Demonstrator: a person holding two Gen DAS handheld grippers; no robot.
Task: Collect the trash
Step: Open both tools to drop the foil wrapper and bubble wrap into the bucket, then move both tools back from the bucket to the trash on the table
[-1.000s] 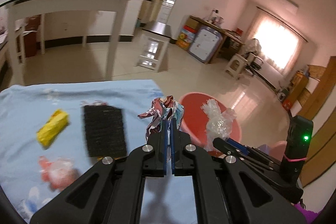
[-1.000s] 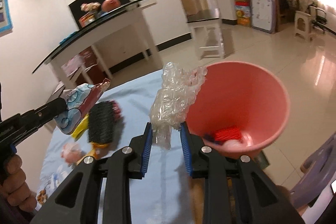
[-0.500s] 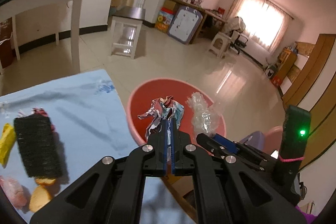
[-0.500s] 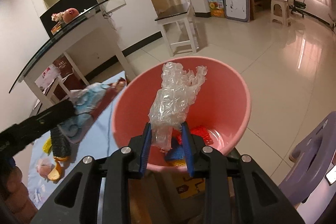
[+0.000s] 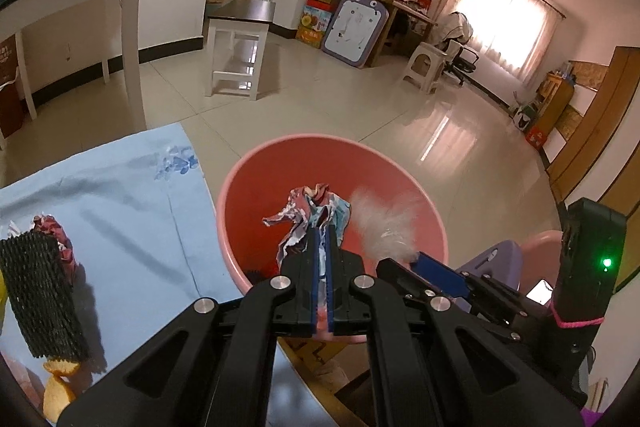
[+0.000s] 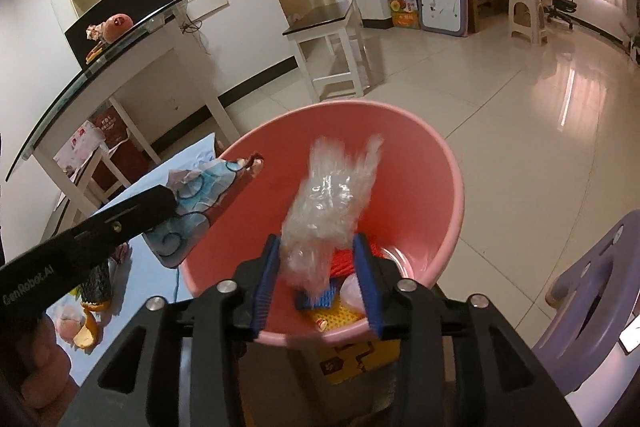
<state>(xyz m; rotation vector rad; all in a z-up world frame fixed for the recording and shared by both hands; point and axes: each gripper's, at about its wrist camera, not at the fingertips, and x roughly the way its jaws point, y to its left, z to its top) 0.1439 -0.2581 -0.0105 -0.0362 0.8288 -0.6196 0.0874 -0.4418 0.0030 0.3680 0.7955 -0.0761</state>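
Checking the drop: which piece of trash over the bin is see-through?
The clear plastic wrap between the right gripper's opening jaws; the left gripper's wrapper is printed paper.

The left gripper (image 5: 322, 233) points forward and down. Its two fingers are almost together and are just starting to open, with a crumpled wrapper (image 5: 310, 213) between them. The right gripper (image 6: 318, 259) is just beside it, on its right, and points down too. Its fingers are opening wide, with a clear plastic wad (image 6: 326, 211) loose between them.
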